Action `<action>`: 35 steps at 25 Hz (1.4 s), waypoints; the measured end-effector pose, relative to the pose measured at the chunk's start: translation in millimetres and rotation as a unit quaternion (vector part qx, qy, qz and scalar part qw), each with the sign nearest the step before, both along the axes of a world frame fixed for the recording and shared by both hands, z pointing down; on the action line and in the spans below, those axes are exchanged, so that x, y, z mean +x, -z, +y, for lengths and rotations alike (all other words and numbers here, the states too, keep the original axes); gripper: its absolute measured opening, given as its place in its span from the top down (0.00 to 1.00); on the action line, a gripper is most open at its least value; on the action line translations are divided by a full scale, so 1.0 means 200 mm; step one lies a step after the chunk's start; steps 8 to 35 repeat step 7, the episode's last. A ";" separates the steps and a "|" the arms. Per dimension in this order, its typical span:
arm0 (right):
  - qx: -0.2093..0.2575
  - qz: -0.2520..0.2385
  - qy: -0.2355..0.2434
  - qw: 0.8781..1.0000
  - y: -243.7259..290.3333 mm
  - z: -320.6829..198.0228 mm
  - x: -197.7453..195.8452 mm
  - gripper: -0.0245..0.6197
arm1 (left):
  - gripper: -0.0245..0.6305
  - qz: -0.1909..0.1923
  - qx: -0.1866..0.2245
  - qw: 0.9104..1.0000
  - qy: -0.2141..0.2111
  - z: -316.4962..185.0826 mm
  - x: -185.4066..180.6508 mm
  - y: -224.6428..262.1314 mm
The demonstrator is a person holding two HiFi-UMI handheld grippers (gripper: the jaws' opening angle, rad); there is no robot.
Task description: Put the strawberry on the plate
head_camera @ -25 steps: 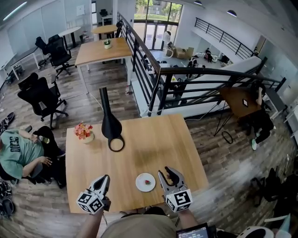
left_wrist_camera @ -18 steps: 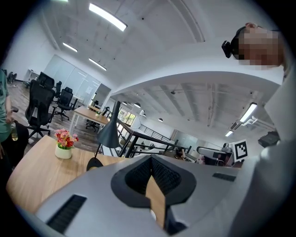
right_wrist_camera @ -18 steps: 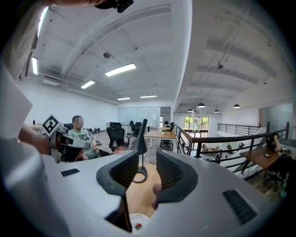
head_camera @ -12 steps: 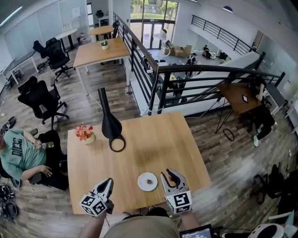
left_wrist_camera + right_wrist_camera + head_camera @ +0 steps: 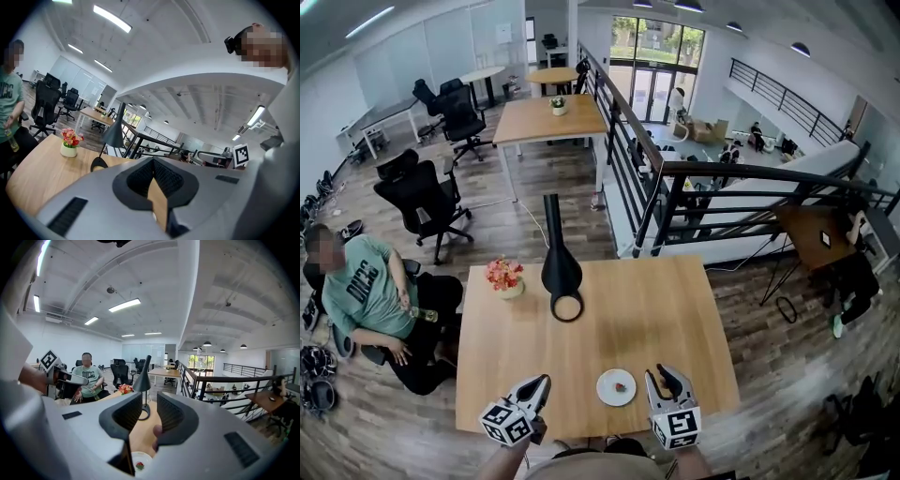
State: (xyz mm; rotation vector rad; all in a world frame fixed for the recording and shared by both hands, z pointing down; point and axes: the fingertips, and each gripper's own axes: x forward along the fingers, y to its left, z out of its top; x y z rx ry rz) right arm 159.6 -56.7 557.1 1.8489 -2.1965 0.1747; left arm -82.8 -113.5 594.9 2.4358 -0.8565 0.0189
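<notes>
A small red strawberry (image 5: 621, 385) lies on a round white plate (image 5: 608, 393) near the front edge of the wooden table (image 5: 666, 309). My left gripper (image 5: 541, 383) hovers left of the plate with its jaws pressed together and nothing between them. On the plate's right, my right gripper (image 5: 665, 376) stands open and empty. In the right gripper view the plate (image 5: 142, 457) and strawberry (image 5: 139, 465) show low between the spread fingers (image 5: 125, 416). The left gripper view shows its pads (image 5: 140, 174) meeting.
A black desk lamp (image 5: 560, 272) stands at the table's back middle, its round base (image 5: 567, 307) on the wood. A vase of flowers (image 5: 505, 277) sits at the back left. A seated person (image 5: 370, 295) is left of the table. A railing (image 5: 675, 187) runs behind.
The head view has shifted, so table and plate sit further right and lower in frame. Both grippers stay on either side of the plate, and the strawberry stays on it.
</notes>
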 end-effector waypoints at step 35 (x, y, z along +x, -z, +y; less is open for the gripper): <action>-0.003 -0.003 0.025 1.000 -0.01 -0.04 -0.05 0.80 | 0.96 0.004 -0.008 1.000 0.013 0.02 -0.01 -0.01</action>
